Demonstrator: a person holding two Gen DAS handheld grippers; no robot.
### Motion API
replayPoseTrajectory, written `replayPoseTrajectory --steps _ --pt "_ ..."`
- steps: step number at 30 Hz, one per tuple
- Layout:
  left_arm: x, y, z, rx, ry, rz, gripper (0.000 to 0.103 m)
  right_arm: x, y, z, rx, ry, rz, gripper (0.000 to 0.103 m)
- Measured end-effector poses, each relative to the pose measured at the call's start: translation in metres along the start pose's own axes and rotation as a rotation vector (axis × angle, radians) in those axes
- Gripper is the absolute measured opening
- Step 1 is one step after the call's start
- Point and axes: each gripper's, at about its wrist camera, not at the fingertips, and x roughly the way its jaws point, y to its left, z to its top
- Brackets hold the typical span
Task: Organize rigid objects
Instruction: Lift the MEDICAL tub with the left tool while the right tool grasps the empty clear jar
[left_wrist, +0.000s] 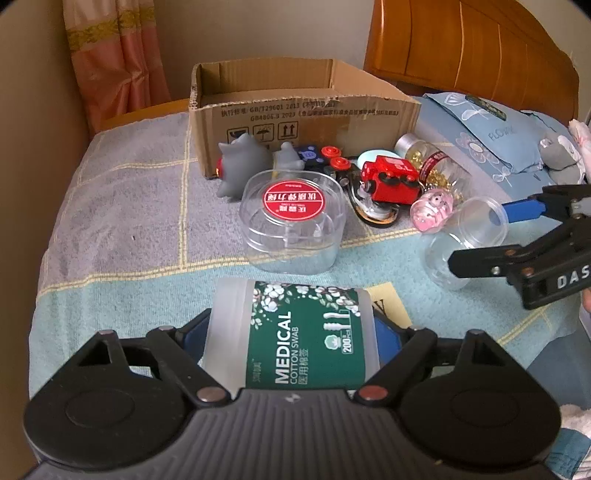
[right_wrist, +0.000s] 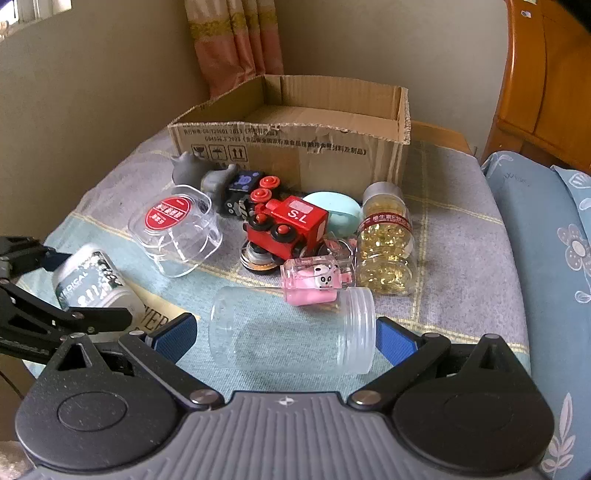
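Left wrist: frosted cylindrical swab jar (left_wrist: 291, 332), corrugated cardboard box (left_wrist: 295, 118).

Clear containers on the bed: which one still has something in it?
The capsule bottle, upright by the box, full of gold capsules. The lidless jar on its side and the red-labelled tub look empty.

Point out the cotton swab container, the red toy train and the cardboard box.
cotton swab container (left_wrist: 295, 339), left wrist view, green label.
red toy train (right_wrist: 291, 221), right wrist view, red cab roof.
cardboard box (right_wrist: 314, 151), right wrist view, front wall.
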Motion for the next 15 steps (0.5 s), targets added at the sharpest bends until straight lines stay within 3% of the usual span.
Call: replayPoseTrajectory --steps 15 --pt "0.005 0.000 0.005 -0.007 0.040 0.002 0.085 0.016 0.016 0.006 -0.085 0.046 -0.083 0.100"
